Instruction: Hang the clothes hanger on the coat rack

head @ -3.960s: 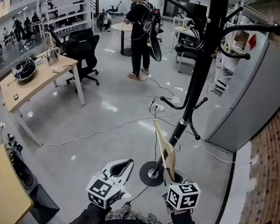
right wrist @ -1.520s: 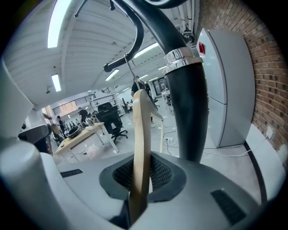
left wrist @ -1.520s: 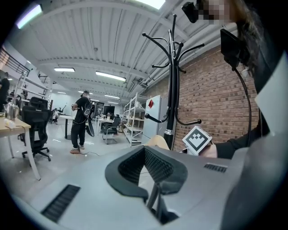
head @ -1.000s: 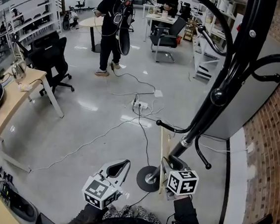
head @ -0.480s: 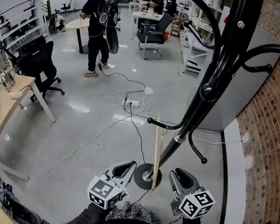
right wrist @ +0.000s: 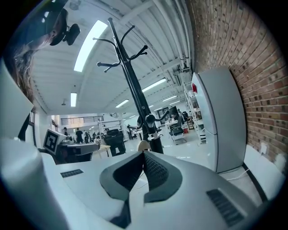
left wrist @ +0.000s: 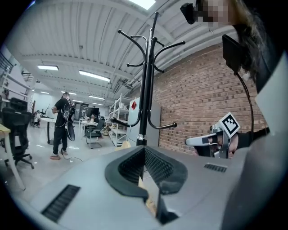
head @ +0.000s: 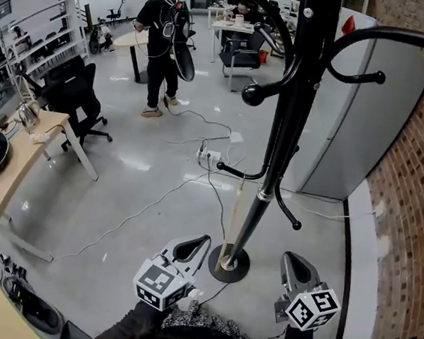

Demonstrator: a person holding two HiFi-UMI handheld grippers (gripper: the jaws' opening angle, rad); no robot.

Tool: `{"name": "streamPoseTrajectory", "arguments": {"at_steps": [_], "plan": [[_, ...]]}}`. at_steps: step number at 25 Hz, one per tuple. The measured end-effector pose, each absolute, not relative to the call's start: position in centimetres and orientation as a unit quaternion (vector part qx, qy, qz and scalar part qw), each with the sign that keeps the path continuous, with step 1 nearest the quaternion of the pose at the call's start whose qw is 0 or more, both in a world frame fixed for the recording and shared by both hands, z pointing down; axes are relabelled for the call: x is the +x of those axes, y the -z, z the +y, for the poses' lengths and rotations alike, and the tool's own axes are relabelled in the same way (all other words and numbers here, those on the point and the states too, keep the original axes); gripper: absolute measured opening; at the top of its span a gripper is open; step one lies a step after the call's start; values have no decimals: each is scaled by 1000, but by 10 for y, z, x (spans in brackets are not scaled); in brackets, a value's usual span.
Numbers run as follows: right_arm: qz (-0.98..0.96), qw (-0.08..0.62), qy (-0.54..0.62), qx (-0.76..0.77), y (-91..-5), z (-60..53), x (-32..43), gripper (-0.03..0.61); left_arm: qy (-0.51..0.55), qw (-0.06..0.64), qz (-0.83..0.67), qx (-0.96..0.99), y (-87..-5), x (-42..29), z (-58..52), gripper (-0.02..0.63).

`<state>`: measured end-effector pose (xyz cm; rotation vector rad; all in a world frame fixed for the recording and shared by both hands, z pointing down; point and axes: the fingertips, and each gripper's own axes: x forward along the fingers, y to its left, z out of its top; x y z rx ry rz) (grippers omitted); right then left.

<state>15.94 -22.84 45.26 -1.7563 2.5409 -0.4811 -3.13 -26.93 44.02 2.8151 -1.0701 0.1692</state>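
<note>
While the left gripper (head: 203, 241) and right gripper (head: 291, 258) are held low, each with its fingers pressed together on nothing, the clothes hanger (head: 231, 220) hangs edge-on just beside the coat rack (head: 283, 135) pole, apparently from a low hook, so the task looks done. The hook contact itself is hard to make out, and the rack's top is cut off in the head view.

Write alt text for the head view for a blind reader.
A wooden hanger hangs from a low hook of the black coat rack in an office. Below it, the left gripper and right gripper are both empty.
</note>
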Motion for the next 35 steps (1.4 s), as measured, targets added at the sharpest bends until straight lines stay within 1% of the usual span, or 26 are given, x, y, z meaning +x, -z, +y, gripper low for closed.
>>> {"name": "streamPoseTrajectory", "arguments": {"at_steps": [7, 13, 19, 24, 35], "plan": [[838, -13, 117, -533, -445, -200, 171, 11, -41, 50, -397, 916, -435, -3, -215, 9], [836, -51, 76, -541, -451, -168, 190, 11, -36, 47, -435, 899, -438, 5, -158, 8], [840, -42, 57, -538, -449, -139, 199, 10, -39, 51, -466, 883, -446, 0, -120, 9], [842, -44, 63, -535, -455, -119, 206, 9, -41, 49, -460, 886, -450, 17, -101, 8], [835, -56, 68, -544, -462, -100, 209, 9, -39, 46, -457, 887, -451, 24, -90, 8]]}}
